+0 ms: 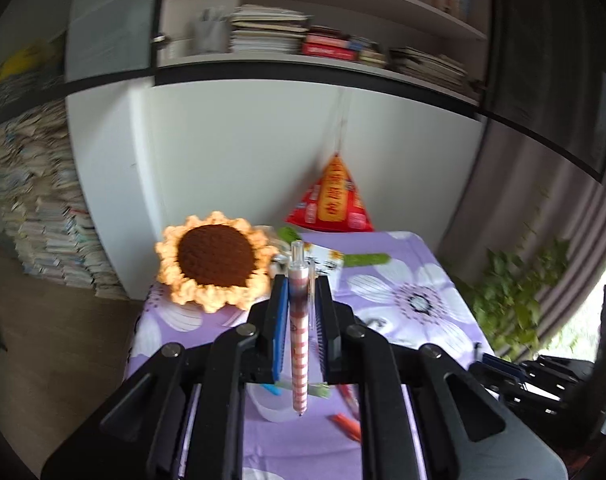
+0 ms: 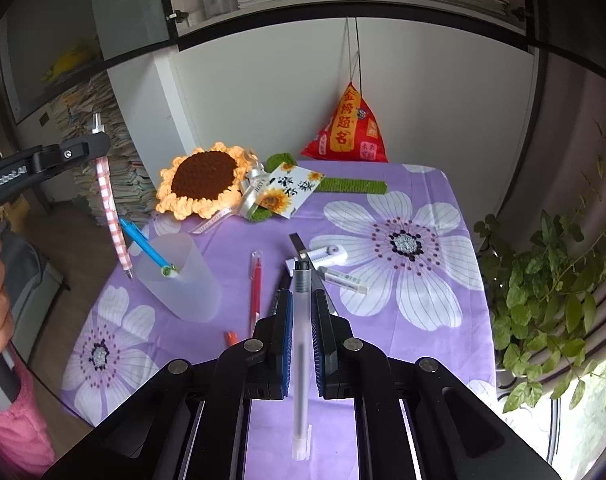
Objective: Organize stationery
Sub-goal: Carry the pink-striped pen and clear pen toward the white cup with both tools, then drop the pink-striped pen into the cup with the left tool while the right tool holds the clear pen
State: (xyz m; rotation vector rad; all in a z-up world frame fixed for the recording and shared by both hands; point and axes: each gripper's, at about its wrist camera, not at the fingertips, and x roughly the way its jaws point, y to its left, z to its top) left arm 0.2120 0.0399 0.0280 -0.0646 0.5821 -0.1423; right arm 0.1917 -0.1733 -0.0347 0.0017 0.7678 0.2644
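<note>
Entry: our left gripper [image 2: 99, 148] clamps a pink-checked plastic pen [image 2: 111, 200] above-left of the frosted translucent cup [image 2: 179, 280], our right gripper [image 2: 301, 312] clamps a clear grey-capped pen [image 2: 301, 344]; next, lower each tip-first into the cup.

Your table [image 2: 443, 184] wears a purple flowered cloth, holding a frosted cup [image 2: 183, 280], red pen [image 2: 255, 288], crochet sunflower [image 2: 203, 184]

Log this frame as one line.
left gripper: shut on checked pen | right gripper: shut on frosted pen | cup: holds blue pen
</note>
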